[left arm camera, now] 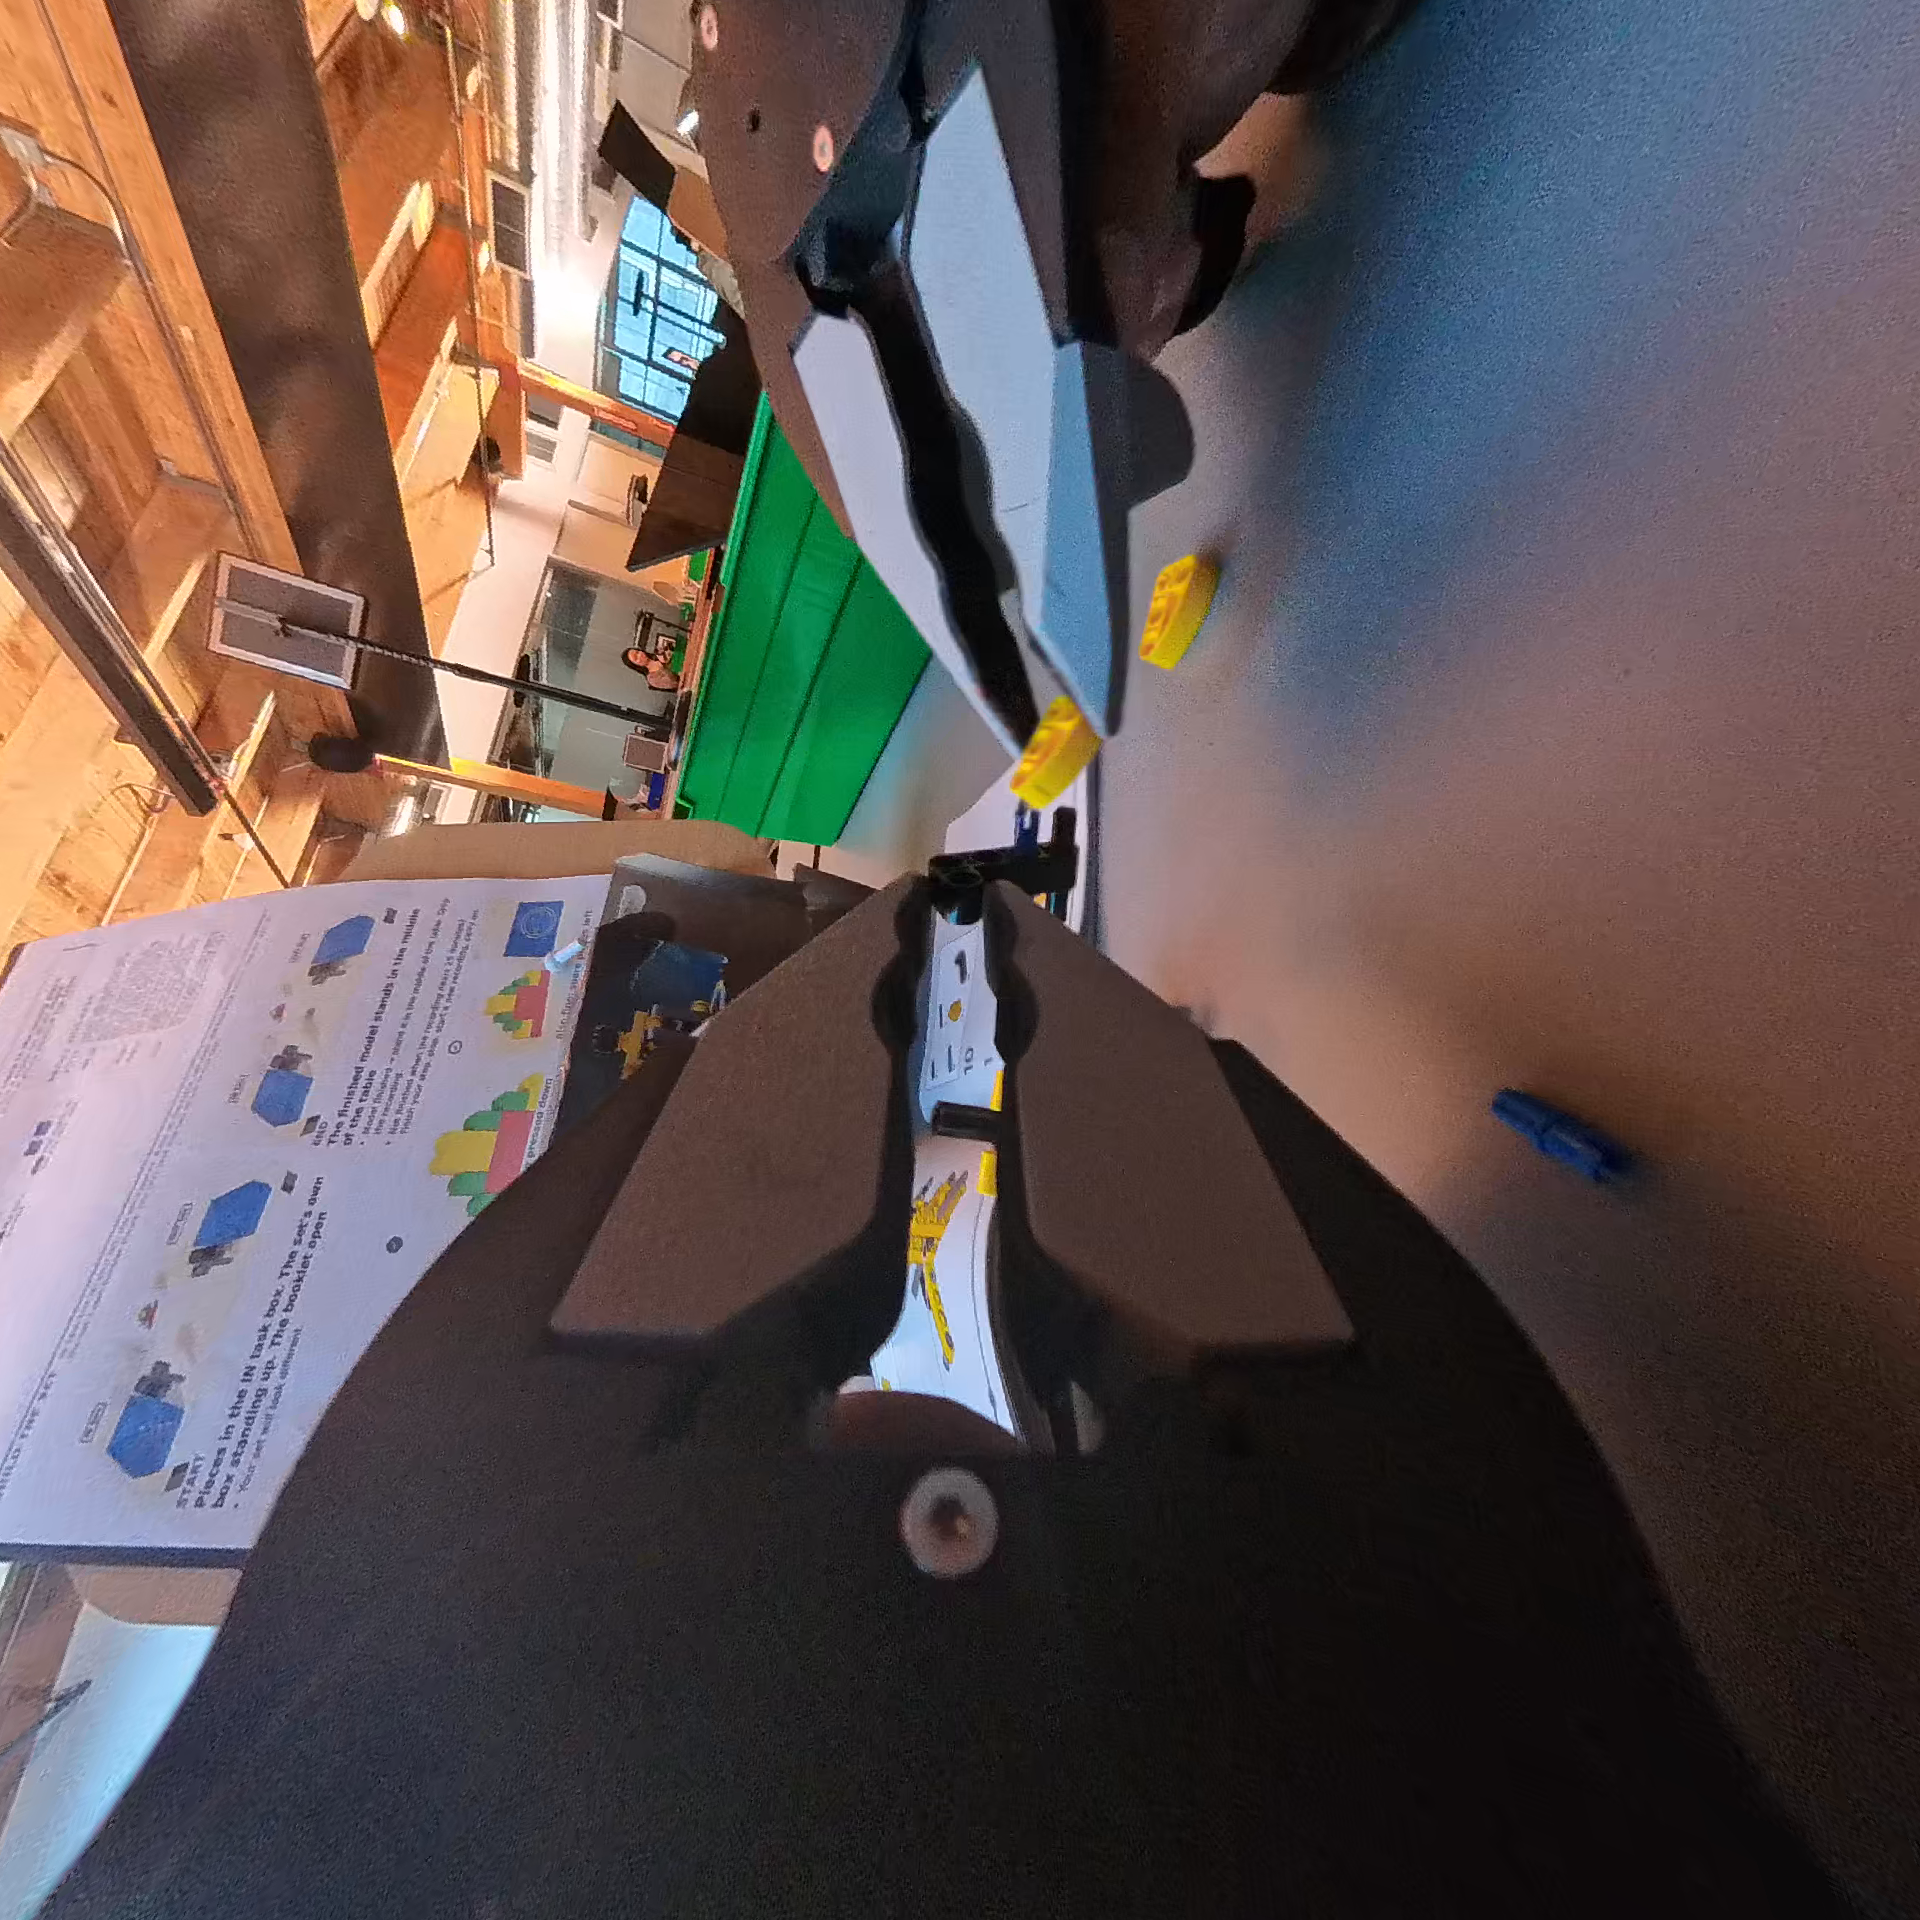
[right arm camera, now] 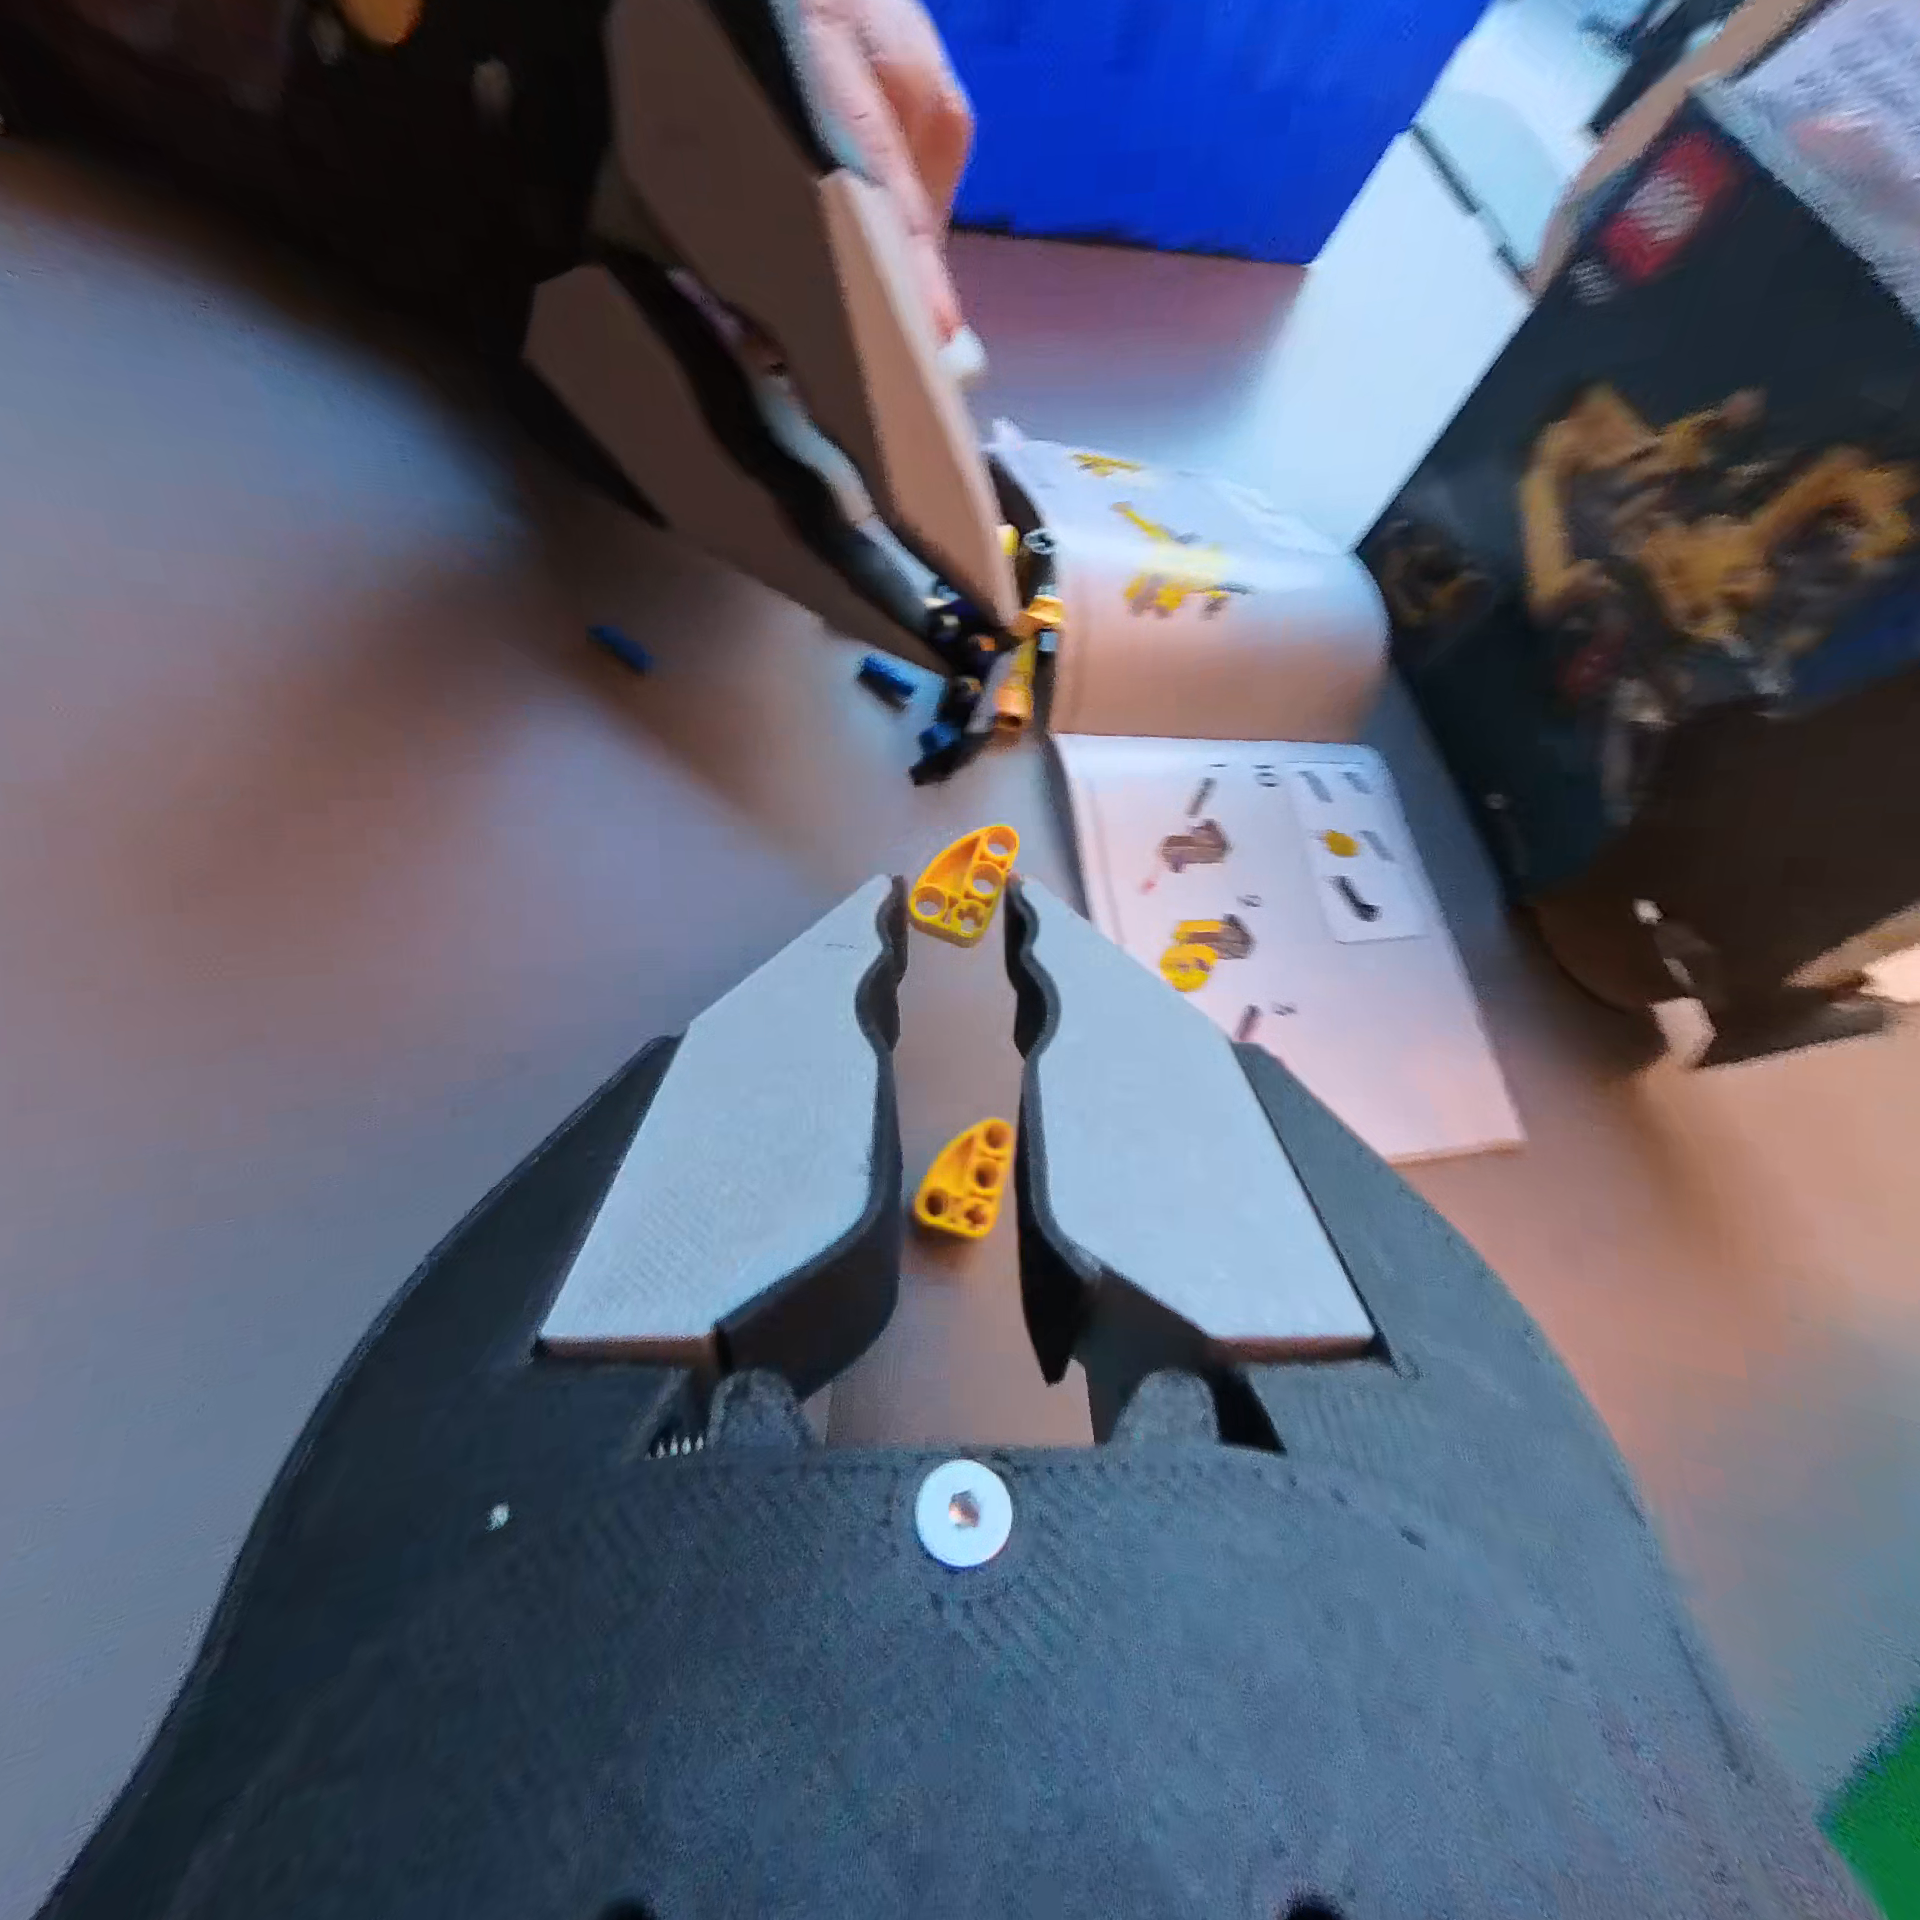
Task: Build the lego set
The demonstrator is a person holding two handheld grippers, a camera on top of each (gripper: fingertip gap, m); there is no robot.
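My left gripper point(left arm camera: 954, 896) is shut on a small black lego assembly point(left arm camera: 1000, 864) with blue and yellow parts, held above the table. It shows in the right wrist view point(right arm camera: 1000, 621), the assembly point(right arm camera: 982, 681) hanging at its tips. My right gripper point(right arm camera: 953, 889) is shut on a yellow curved piece with holes point(right arm camera: 966, 883). In the left wrist view that gripper point(left arm camera: 1044, 727) comes from above, its yellow piece point(left arm camera: 1055, 750) close to the assembly. A second yellow piece point(right arm camera: 966, 1179) lies on the table point(right arm camera: 312, 831).
Open instruction booklet point(right arm camera: 1278, 935) lies right of the grippers, the dark set box point(right arm camera: 1683, 499) behind it. Loose blue pins point(right arm camera: 621, 649) point(right arm camera: 883, 681) lie on the table; one shows in the left wrist view point(left arm camera: 1558, 1138). A printed sheet point(left arm camera: 260, 1143) stands at left.
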